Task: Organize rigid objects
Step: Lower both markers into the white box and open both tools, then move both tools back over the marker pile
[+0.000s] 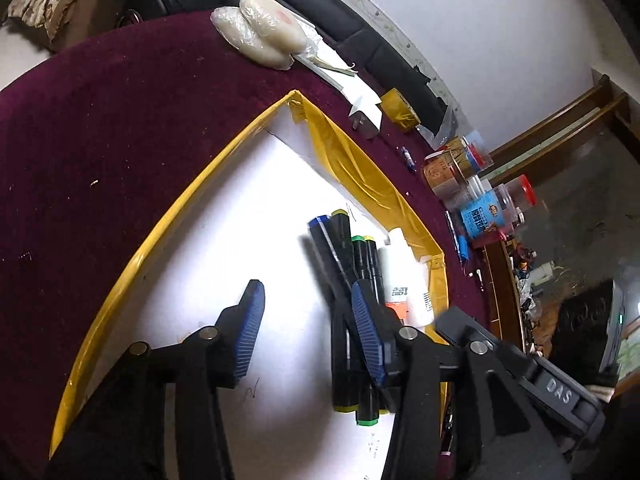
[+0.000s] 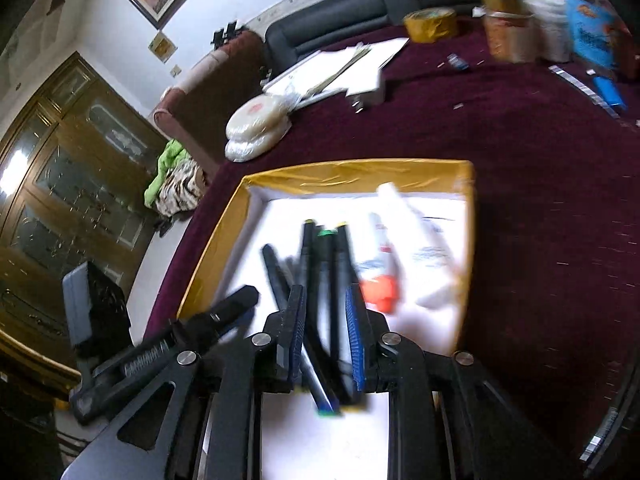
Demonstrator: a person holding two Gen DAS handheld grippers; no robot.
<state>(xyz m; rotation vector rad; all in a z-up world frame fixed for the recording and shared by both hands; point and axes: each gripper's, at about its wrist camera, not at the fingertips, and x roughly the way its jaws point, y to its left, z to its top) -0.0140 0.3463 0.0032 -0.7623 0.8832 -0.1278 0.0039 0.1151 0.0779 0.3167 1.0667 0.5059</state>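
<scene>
Left wrist view: left gripper (image 1: 306, 332) released, fingers (image 1: 250, 332) apart over bare floor of the yellow-rimmed tray (image 1: 168, 236); black markers (image 1: 344, 280) lie just beside, toward the tray's right wall.

Right wrist view: right gripper (image 2: 324, 332) appears clenched on several markers, though blur obscures contact. Risk: a loose bundle may slip, scattering against the white bottles (image 2: 404, 216) inside the tray.

table (image 1: 100, 128): maroon cloth | on it: yellow-rimmed tray (image 1: 132, 264), tape roll (image 2: 431, 24), jars (image 1: 448, 172)
</scene>
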